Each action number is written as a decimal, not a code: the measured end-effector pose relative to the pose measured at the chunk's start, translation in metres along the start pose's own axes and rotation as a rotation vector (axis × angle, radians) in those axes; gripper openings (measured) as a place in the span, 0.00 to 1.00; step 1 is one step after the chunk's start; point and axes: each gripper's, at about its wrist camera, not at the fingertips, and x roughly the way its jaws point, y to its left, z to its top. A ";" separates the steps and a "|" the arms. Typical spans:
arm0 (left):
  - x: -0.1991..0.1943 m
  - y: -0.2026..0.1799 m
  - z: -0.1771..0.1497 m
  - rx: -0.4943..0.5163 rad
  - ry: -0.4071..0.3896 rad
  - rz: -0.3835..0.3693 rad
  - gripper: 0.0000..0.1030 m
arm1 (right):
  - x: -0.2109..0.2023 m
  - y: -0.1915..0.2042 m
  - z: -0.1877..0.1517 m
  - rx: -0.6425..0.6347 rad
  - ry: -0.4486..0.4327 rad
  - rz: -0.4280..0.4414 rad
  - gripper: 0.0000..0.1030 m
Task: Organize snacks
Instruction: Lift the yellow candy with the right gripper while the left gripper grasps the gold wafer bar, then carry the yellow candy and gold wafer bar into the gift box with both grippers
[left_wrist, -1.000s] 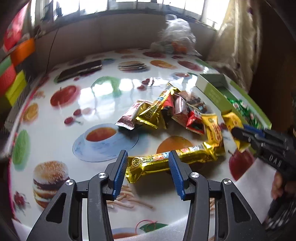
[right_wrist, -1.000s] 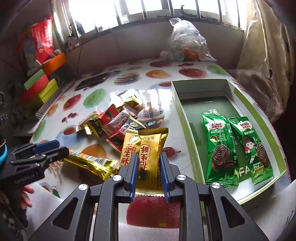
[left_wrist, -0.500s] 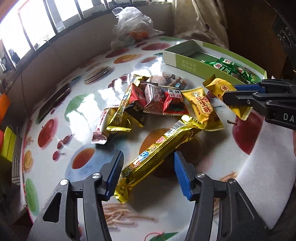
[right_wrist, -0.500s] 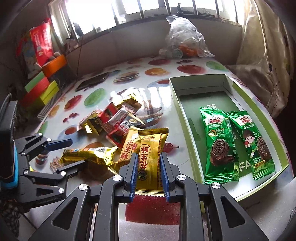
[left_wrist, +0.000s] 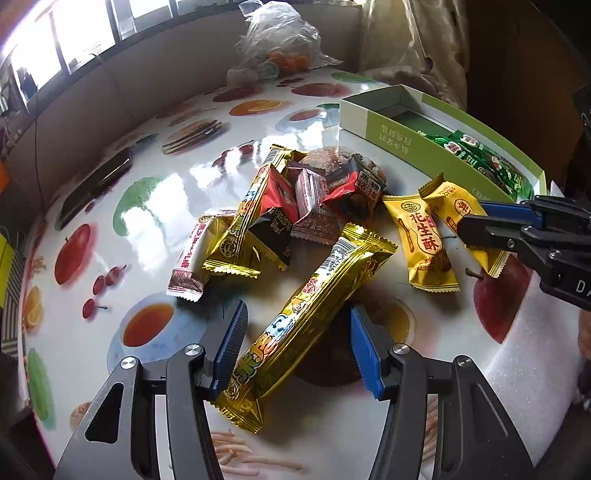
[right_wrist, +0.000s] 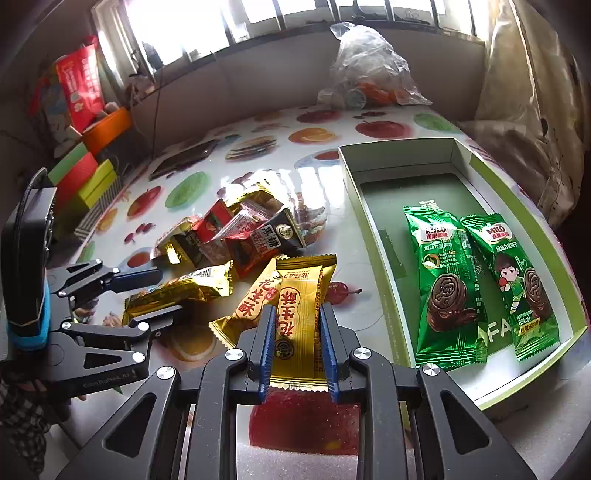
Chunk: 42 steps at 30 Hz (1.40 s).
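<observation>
Pinching a yellow 花生酥 packet, right fingers; left fingers closing around a gold bar, untouched.

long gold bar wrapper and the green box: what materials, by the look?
Long gold bar: looks like metallised plastic film, glossy; mirror-like glints, crinkles, serrated heat-sealed ends. Green box: probably matte paperboard; flat thin walls, crisp folded corners, white inside faces, no glare.

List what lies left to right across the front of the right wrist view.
left gripper → gold bar → yellow pack in the right gripper → green box wall → two green packs
</observation>
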 end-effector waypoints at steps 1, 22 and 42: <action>0.000 0.000 0.000 -0.001 0.001 -0.013 0.48 | 0.000 0.000 0.000 0.000 0.000 0.000 0.21; -0.021 -0.007 -0.003 -0.057 -0.051 -0.024 0.25 | -0.011 0.002 -0.003 0.007 -0.023 0.006 0.21; -0.062 -0.023 0.015 -0.051 -0.125 -0.029 0.25 | -0.048 0.000 0.007 0.022 -0.098 0.007 0.21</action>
